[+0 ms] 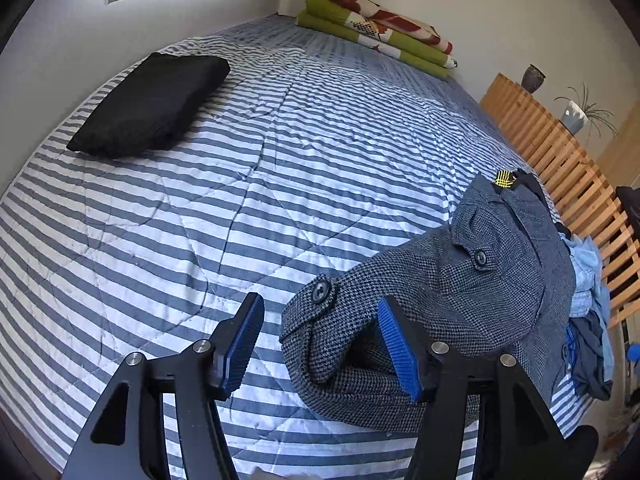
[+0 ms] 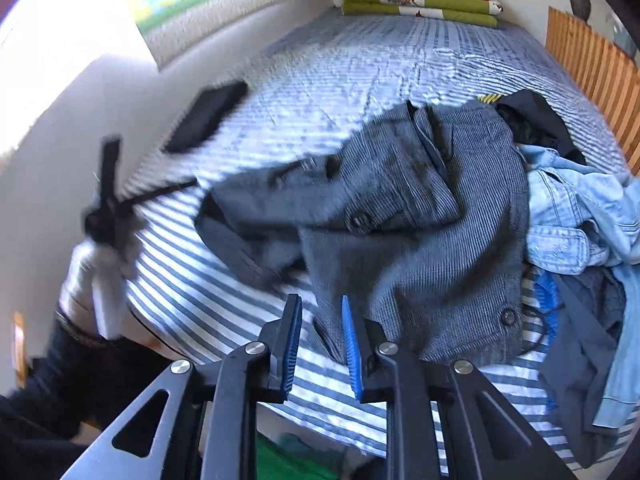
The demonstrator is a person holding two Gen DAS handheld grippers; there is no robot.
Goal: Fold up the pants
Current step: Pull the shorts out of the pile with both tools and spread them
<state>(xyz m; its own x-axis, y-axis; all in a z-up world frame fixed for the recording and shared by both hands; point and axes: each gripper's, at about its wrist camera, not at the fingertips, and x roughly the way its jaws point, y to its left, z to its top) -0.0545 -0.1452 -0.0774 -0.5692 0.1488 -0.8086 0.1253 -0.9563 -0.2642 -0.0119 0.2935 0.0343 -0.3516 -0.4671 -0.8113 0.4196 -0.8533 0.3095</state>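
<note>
Left wrist view: the left gripper [image 1: 322, 346] is spread wide above the striped quilt [image 1: 280, 152] and pinches nothing. Its right finger [image 1: 398, 350] touches the near edge of the grey pants [image 1: 460, 280] – they lie crumpled on the right side of the bed, with dark buttons visible. A black folded cloth [image 1: 150, 102] lies well apart at the far left, and a stack of green blankets [image 1: 376, 32] is at the far end. A wooden slat rail [image 1: 560, 176] runs along the right side.

Right wrist view: the right gripper [image 2: 320, 346] has a narrow gap between its blue pads [image 2: 352, 354] – nothing is between them. It hangs just at the near edge of the pants [image 2: 400, 216]. Blue denim clothes [image 2: 572, 216] are heaped beside the pants on the right. At the left the other gripper [image 2: 108, 196] is blurred, held by a gloved hand [image 2: 88, 280]
</note>
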